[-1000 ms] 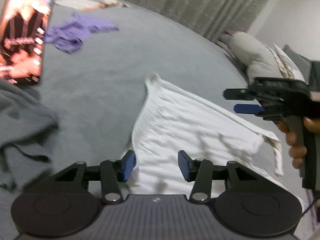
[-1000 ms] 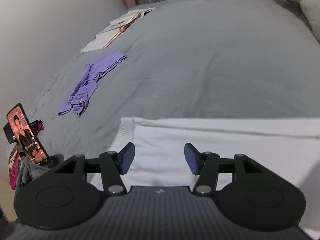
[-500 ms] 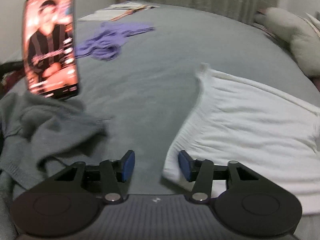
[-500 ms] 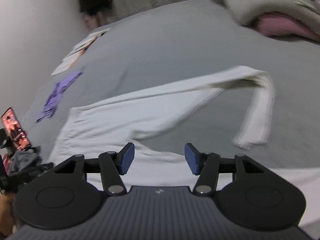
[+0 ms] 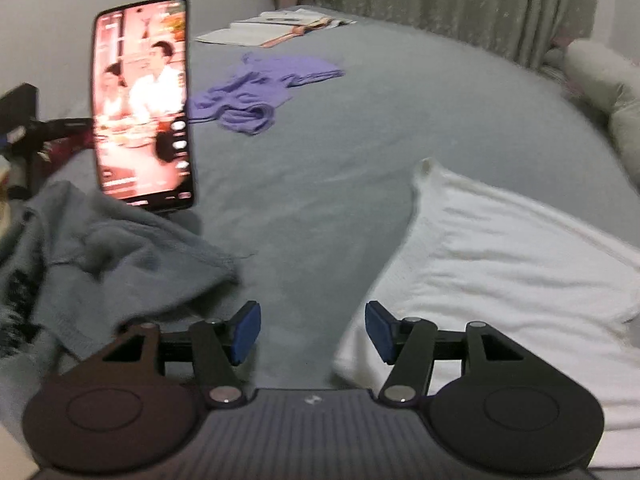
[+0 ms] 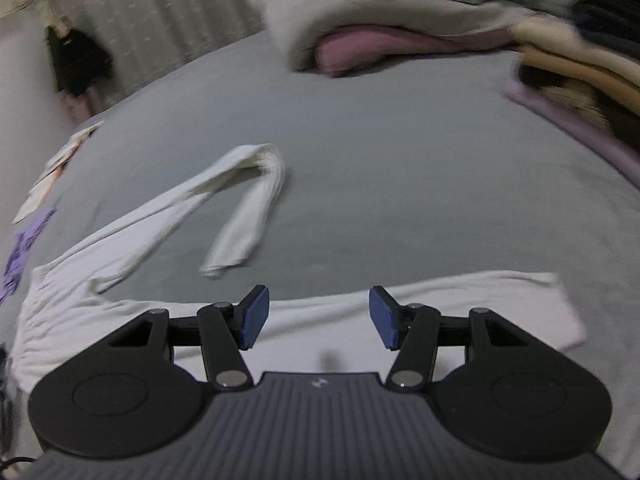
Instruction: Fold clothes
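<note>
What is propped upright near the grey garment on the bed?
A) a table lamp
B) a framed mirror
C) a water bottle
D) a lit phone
D: a phone with a lit screen stands upright just behind the crumpled grey garment.

open bed centre, phone left

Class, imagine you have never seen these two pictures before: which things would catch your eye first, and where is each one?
Brightest is the lit phone, standing upright at the left edge of the grey bed above a crumpled grey garment. Next is the white long-sleeved top, spread flat nearest the cameras, one sleeve bent back on itself. A small purple garment lies bunched further back, near open papers.
</note>
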A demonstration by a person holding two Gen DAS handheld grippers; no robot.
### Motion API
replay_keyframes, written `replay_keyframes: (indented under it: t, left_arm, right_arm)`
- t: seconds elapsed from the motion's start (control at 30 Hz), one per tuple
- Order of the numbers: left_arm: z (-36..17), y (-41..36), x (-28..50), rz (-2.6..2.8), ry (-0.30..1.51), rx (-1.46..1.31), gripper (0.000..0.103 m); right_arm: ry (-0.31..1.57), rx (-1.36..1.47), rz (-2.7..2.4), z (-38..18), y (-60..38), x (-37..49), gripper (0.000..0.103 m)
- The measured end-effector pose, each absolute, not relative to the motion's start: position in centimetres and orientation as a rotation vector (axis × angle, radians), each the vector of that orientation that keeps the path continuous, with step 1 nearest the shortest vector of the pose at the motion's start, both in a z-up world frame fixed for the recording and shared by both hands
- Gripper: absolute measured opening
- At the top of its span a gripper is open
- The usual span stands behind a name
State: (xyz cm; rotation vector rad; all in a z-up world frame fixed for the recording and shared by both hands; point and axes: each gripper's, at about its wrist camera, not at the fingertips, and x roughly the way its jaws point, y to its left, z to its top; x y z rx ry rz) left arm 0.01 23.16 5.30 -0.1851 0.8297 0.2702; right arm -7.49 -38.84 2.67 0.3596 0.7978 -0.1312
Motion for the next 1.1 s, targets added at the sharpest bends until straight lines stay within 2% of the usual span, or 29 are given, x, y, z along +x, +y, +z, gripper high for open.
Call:
replay_keyframes:
  t: [0.2,0.43,0.7,0.83,0.93,0.97,1.1]
  left_arm:
    - [5.2,18.6,0.1,0.035,0.833,-0.214,0.06]
    - [4.2,13.6,2.7,-0.104,0.866,-0.283,0.061]
    - [2.9,9.3,5.3,-0.166,0.852,-0.248,0.061]
    - [3.1,7.7,6.1,-0.216,0.8,-0.177,0.061]
    - [2.8,6.8,6.7,-0.21,0.776,-0.127,0.061]
    - [2.4,6.7,7.1,-0.205,0.785,-0.127,0.061]
    - [1.7,6.6,8.0,-0.2,0.817,-0.158,0.061]
  right_arm:
    - [0.782,0.382,-0.193,2.1,-41.8,-7.9,0.058]
    - [0.783,0.413,-0.042,1.3,-38.5,-3.7,0.056]
    - [0.839,0.382,0.07,-0.8,-33.8,2.7,0.046]
    - [0.84,0.341,0.072,-1.7,-32.5,4.8,0.032]
    - [0.829,0.303,0.06,-1.9,-32.2,5.2,0.007]
    - [0.826,0.314,0.071,-1.7,-32.5,5.3,0.003]
    - [0.762,0.26,0.054,0.3,-33.6,4.6,0.001]
